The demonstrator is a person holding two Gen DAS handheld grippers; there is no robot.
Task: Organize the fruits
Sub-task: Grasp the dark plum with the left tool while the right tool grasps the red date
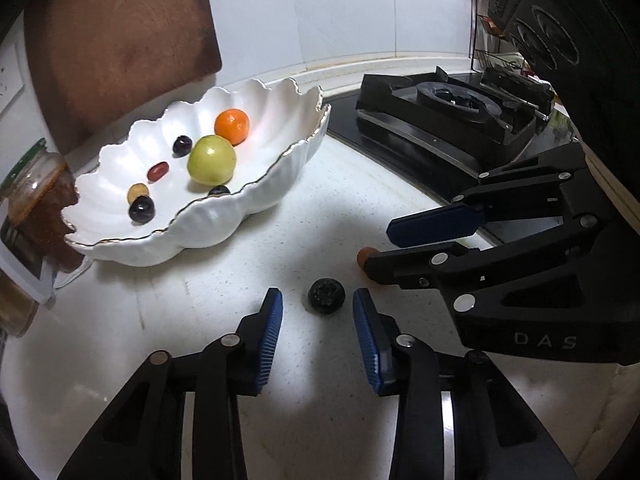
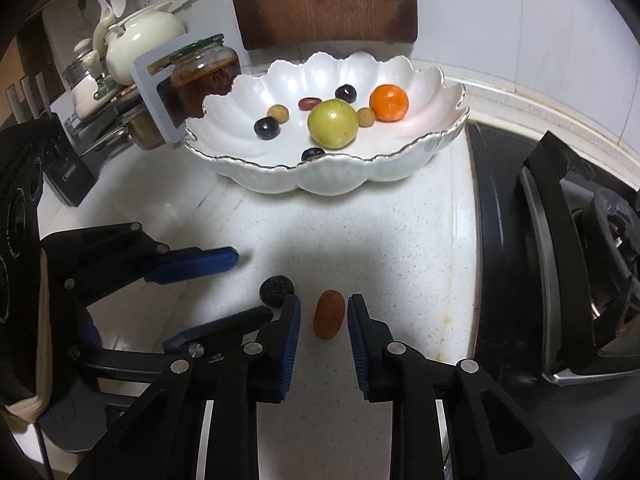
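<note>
Straddling a small dark wrinkled fruit (image 1: 326,295) on the white speckled desk (image 1: 224,292), the left tongs (image 1: 318,304) stand apart, with a clear gap between each blue pad and the fruit. Just to the right, the right tongs (image 2: 324,310) likewise stand apart around an oblong reddish-brown fruit (image 2: 329,314) lying on the desk; their pads are close to it but do not press it. The two fruits lie near each other, and the tips of the two tongs sit side by side. Farther back rests a white scalloped bowl (image 2: 340,180) with a gold rim, holding a green round fruit (image 2: 332,123), an orange (image 2: 388,103), several dark grapes, a red oblong fruit and two small tan ones. A glass jar (image 2: 204,76) stands just beside the bowl's left end, a brown cutting board (image 2: 324,0) leans against the wall behind, and a black gas stove (image 2: 560,260) lies to the right.
</note>
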